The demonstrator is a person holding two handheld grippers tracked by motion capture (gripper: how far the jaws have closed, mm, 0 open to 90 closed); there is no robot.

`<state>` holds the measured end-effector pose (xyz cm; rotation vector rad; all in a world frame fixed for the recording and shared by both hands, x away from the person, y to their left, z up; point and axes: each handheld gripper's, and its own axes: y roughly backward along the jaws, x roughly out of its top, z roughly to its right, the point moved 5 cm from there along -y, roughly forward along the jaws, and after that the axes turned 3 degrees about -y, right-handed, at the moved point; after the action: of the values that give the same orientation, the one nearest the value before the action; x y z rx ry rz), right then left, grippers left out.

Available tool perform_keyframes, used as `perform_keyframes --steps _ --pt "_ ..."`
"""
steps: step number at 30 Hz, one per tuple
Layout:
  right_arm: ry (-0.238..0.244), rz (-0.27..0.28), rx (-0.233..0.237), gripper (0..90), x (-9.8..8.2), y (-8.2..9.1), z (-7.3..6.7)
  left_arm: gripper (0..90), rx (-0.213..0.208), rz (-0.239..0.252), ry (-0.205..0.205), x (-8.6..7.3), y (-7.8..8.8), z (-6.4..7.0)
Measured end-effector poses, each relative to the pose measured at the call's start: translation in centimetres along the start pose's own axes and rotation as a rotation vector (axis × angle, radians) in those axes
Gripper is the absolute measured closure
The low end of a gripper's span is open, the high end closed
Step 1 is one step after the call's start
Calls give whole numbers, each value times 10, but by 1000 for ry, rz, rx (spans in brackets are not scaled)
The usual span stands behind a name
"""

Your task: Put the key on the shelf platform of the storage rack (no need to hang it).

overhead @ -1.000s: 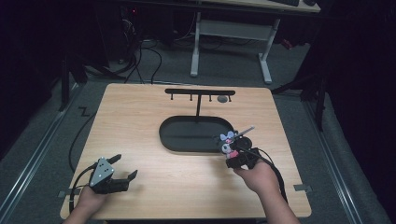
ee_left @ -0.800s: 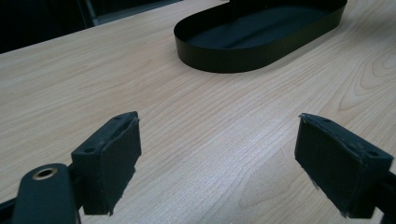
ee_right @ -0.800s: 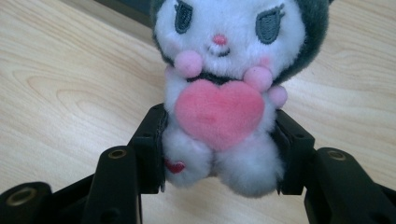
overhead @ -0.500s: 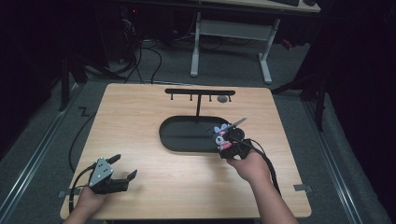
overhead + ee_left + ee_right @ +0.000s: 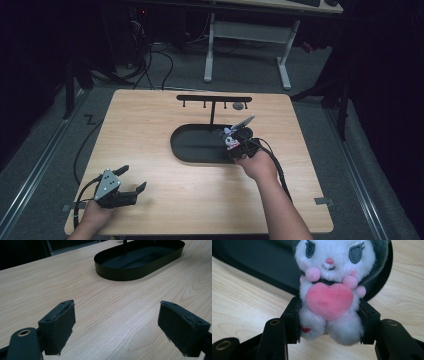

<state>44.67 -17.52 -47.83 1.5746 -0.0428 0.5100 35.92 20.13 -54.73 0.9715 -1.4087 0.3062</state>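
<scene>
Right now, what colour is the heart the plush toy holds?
Pink. The heart shows best in the right gripper view.

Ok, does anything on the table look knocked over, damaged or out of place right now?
Nothing stands out. The black tray sits flat on the table with its hook stand upright. The plush toy is held squarely in the right gripper near the tray's end, and the left gripper is open near the table's front edge.

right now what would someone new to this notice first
The white plush toy with a pink heart on its front stands out, pinched at its body by the right gripper over the right end of the black oval tray at mid-table. Behind the tray a black rack with small hooks stands near the far edge. The left gripper rests open and empty at the near left corner.
</scene>
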Motion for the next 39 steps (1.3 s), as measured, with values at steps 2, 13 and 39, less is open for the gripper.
perform_keyframes --steps 2,13,39 --pt "-4 -10 -4 479 4 -4 -1 154 1 -2 0 0 0 0" --pt "-15 -13 4 479 26 -24 -4 154 1 0 1 0 0 0" --pt "1 -31 5 478 36 -37 -15 154 -5 -8 -1 0 -1 0"
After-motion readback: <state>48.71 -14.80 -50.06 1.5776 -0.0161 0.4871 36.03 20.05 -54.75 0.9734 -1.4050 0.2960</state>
